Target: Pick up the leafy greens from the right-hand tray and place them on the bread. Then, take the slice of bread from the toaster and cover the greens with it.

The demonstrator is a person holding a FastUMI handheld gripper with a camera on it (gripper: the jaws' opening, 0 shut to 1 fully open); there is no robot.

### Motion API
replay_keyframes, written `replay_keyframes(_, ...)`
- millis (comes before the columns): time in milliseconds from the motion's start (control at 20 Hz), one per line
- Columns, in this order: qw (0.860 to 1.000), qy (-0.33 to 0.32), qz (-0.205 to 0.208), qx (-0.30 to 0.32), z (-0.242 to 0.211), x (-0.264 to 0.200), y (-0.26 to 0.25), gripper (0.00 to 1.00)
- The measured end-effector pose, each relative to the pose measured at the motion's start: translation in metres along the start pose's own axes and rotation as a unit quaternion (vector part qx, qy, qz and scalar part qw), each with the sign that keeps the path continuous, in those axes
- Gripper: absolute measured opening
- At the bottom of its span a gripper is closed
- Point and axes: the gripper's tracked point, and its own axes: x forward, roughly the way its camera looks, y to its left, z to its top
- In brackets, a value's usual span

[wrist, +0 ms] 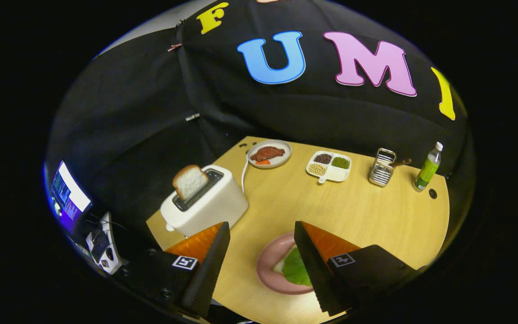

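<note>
Greens: leafy greens [296,268], flat bright leaf lying on pale bread [279,266] in the pink plate [265,261], part hidden behind one finger.
Toaster slice: bread slice [190,180], white crumb, brown crust, standing tilted out of the white toaster [205,203], well left of the plate.
Gripper: gripper [262,229] fingers spread wide, holding nothing, above the plate.
Surface: light wooden table [367,216]; beyond the plate a meat dish [269,154], divided tray [329,166], metal rack [382,168], green bottle [427,168].
Room: black cloth wall.
Writing: bottle label unreadable.
</note>
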Motion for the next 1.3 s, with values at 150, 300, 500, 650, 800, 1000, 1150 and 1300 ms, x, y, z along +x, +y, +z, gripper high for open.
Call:
replay_keyframes(150, 1.000, -0.019, 0.014, -0.012, 0.035, 0.011, 0.035, 0.90)
replay_keyframes(300, 1.000, -0.018, 0.019, -0.011, 0.055, 0.037, 0.075, 0.90)
replay_keyframes(500, 0.999, 0.005, 0.016, -0.027, 0.060, 0.085, 0.126, 0.90)
replay_keyframes(650, 0.999, 0.038, 0.017, -0.029, 0.044, 0.120, 0.156, 0.90)
replay_keyframes(800, 0.998, 0.056, -0.013, -0.024, 0.035, 0.151, 0.166, 0.86)
replay_keyframes(1000, 0.994, 0.087, -0.062, 0.003, 0.024, 0.184, 0.173, 0.84)
replay_keyframes(1150, 0.988, 0.113, -0.101, 0.034, 0.014, 0.204, 0.176, 0.82)
replay_keyframes(1300, 0.984, 0.131, -0.118, 0.037, 0.005, 0.213, 0.178, 0.78)
